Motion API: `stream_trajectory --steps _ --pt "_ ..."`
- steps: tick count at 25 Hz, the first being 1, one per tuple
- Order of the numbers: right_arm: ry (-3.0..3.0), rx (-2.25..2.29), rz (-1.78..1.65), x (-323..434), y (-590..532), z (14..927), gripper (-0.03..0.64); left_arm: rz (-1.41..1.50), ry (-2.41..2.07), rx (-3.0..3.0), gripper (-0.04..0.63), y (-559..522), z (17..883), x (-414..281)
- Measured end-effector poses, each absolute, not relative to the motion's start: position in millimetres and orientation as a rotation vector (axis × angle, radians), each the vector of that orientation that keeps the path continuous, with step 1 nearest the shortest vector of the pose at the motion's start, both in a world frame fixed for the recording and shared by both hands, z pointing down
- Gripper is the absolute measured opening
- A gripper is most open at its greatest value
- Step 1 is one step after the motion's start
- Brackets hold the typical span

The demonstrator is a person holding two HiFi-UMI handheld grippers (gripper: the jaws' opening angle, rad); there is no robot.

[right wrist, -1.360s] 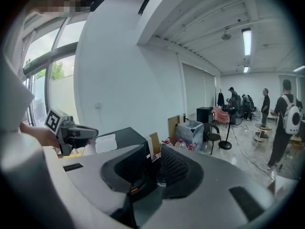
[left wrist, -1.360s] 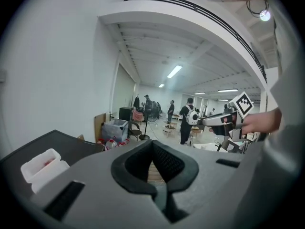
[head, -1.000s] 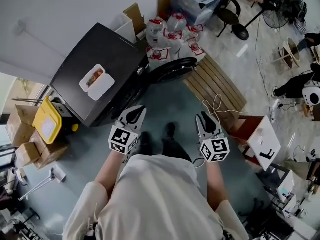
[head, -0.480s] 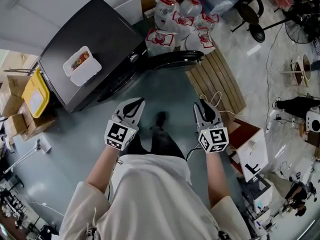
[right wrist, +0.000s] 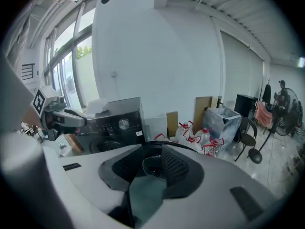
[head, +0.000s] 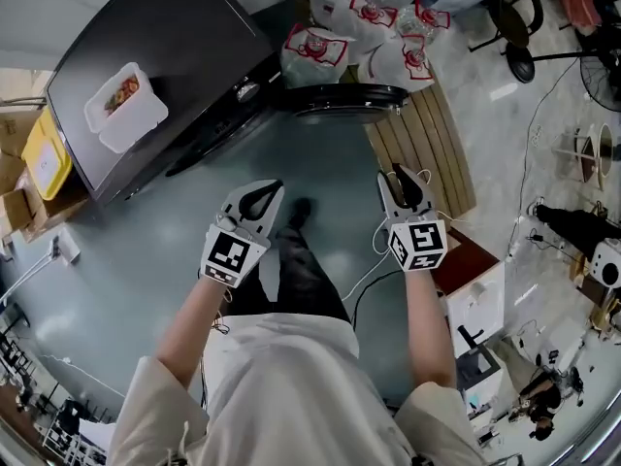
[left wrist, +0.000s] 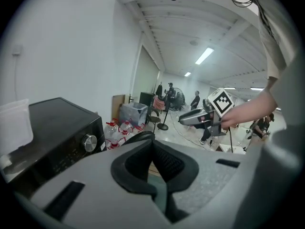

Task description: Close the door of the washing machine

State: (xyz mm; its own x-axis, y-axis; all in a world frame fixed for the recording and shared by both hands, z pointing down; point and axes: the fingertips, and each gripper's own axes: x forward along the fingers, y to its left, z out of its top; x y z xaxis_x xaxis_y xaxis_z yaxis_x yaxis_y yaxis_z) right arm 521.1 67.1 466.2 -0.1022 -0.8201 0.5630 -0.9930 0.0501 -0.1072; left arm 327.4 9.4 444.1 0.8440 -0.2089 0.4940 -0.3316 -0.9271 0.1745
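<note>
Head view: my left gripper (head: pixel 275 188) is pinched shut and empty, my right gripper (head: pixel 406 175), empty too, has just been opening, both below the open round black washing machine door (head: pixel 344 100) at top middle.

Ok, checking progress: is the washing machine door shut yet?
Open: the door stands swung out from the front of the washing machine.

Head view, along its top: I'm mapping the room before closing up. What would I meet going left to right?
yellow box → white container → open washing machine door → black chair. The water jugs overlap the door, so they are left out.
</note>
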Motion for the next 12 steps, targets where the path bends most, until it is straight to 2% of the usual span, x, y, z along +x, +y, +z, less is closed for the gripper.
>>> stream_trajectory --steps 12 --pt "-1.926 1.659 0.597 577.6 7.6 574.8 0.178 0.763 -0.408 2.721 0.008 -1.3 546.4 367.2"
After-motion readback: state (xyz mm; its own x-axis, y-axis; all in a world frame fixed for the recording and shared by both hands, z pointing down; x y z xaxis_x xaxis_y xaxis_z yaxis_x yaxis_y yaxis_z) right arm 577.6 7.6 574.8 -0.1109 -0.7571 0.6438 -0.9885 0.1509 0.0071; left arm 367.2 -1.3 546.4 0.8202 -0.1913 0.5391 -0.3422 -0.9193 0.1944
